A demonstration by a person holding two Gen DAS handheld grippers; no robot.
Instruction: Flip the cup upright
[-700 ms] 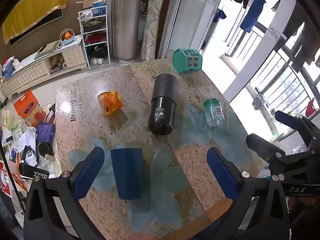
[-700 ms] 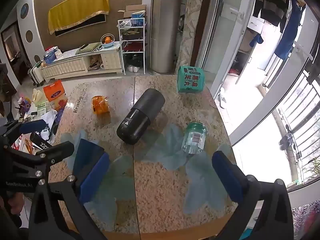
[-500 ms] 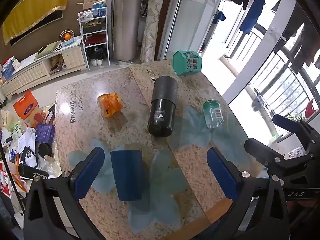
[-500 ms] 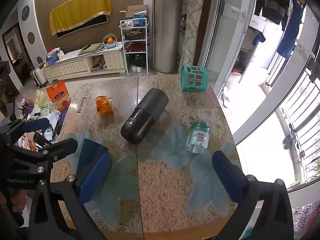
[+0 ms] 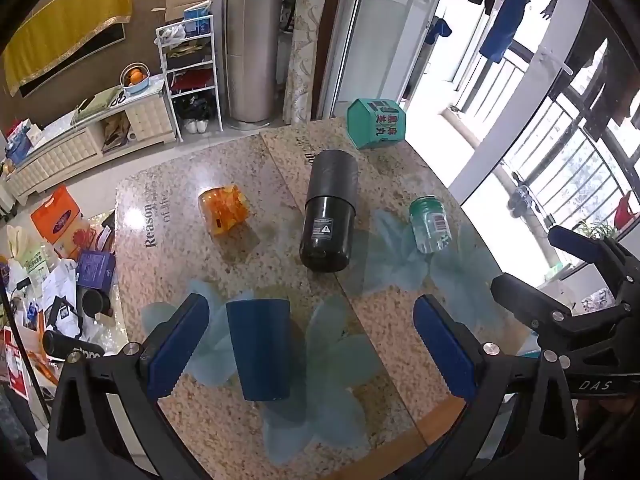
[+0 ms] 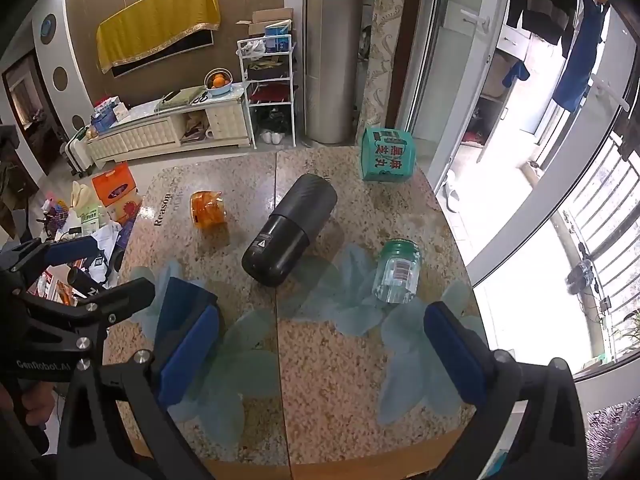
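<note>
A dark blue cup (image 5: 262, 350) lies on its side on the granite table (image 5: 248, 272), near the front left. It also shows in the right wrist view (image 6: 182, 312), partly hidden behind a blue pad. My left gripper (image 5: 312, 344) is open and empty above the table, its left pad (image 5: 178, 344) just beside the cup. My right gripper (image 6: 320, 354) is open and empty, held above the table's front. Each gripper shows at the edge of the other's view.
A large black cylinder (image 5: 329, 210) lies mid-table. An orange jar (image 5: 224, 210) lies to its left, a green-capped clear jar (image 5: 430, 224) to its right, a teal box (image 5: 376, 122) at the far edge. The table's front edge (image 6: 304, 468) is close below.
Both views have shifted slightly; the table objects sit a little lower and nearer in the frames. Both grippers stay open and nothing on the table has moved.
</note>
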